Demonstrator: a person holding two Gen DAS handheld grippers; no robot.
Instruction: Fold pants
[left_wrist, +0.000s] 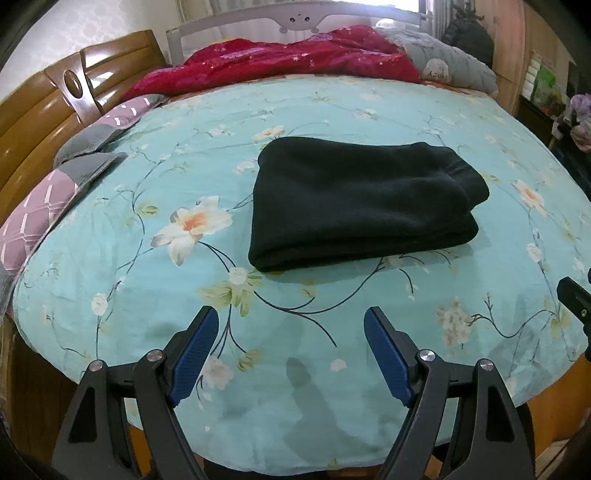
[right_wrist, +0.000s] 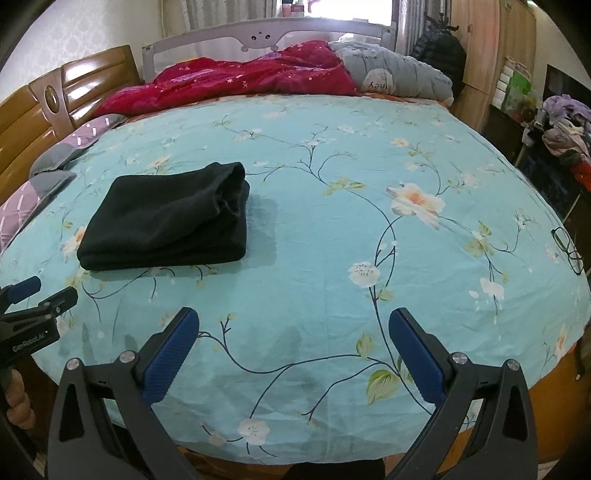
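Four blue-padded fingers (left_wrist: 199, 354) show in all, two per gripper. Both the left gripper (left_wrist: 291, 321) and the right gripper (right_wrist: 293, 325) stand spread wide with nothing between their jaws, hovering over the near edge of the floral bedsheet (right_wrist: 332, 258). One pair of black pants (left_wrist: 358, 199) lies folded into a thick rectangle on the sheet, beyond both grippers and apart from them. Behind the pants lie one red quilt (left_wrist: 280, 59) and one grey quilt (right_wrist: 406, 74). Two mauve pillows (left_wrist: 33, 218) sit left of the pants against the wooden headboard (left_wrist: 44, 110). One pair of glasses (right_wrist: 569, 251) rests far right of the pants. Nothing lies between grippers and pants.
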